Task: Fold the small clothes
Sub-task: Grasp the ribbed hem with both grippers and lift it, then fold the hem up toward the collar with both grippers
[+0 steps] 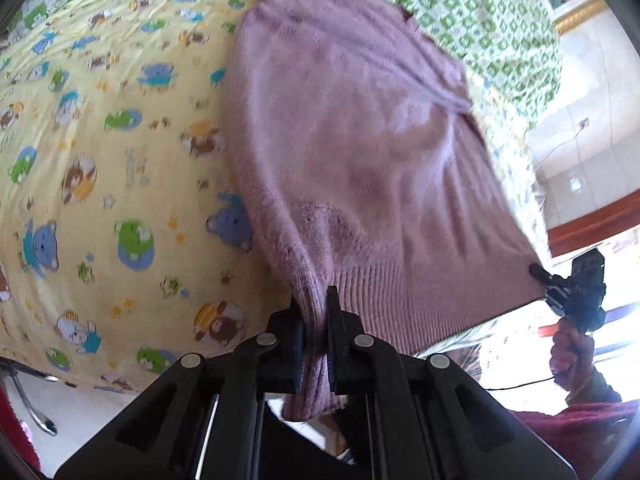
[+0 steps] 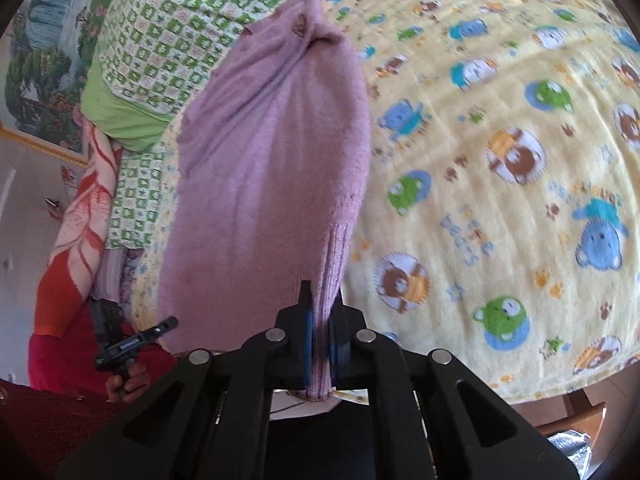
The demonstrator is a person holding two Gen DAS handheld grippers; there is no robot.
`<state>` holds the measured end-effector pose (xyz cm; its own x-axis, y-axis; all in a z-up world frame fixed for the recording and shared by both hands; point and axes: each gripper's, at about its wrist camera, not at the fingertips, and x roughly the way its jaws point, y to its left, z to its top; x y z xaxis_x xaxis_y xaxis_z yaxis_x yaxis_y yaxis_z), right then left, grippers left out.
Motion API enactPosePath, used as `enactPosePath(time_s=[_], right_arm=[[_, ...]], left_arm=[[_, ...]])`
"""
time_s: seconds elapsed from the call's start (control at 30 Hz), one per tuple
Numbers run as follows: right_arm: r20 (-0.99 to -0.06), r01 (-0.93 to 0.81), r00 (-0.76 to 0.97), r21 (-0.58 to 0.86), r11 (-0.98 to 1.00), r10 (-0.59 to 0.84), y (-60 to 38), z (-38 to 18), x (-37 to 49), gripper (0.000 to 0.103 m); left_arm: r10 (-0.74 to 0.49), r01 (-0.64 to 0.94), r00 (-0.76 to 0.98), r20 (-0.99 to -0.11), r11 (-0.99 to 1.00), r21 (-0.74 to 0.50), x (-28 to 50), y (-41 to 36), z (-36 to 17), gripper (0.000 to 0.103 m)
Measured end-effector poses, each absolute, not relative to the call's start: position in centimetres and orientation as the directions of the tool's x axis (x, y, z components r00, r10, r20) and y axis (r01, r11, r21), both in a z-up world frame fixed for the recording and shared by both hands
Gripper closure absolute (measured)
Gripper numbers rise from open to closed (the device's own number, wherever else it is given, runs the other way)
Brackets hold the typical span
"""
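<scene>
- Sweater (image 1: 360,128), fuzzy and lilac, stretches from the near edge of the bed away toward the pillows, its ribbed hem lifted off the blanket at both corners.
- Left gripper (image 1: 316,320) has its jaws clamped tight on one bunched hem corner, knit squeezed between the pads.
- Right gripper (image 2: 320,320) is pinched closed on the other hem corner, fabric hanging out below.
- A hand (image 1: 568,356) grips the right tool's handle.
- Underneath lies a yellow bear-print blanket (image 2: 500,160); beyond it, a green checked quilt (image 2: 168,20).
</scene>
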<state>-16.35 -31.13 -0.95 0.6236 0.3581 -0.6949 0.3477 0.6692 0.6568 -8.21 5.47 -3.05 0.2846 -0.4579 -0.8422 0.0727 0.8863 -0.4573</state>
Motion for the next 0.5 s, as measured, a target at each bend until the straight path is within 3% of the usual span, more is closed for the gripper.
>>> enactPosePath(time_s=[0.5], right_arm=[[-0.509, 0.193, 0.814, 0.692, 0.696, 0.28, -35.0, 8.3, -4.9, 0.096]], left_arm=[[-0.475, 0.104, 0.535, -0.698, 0.858, -0.503, 4.3, 5.9, 6.4, 0.097]])
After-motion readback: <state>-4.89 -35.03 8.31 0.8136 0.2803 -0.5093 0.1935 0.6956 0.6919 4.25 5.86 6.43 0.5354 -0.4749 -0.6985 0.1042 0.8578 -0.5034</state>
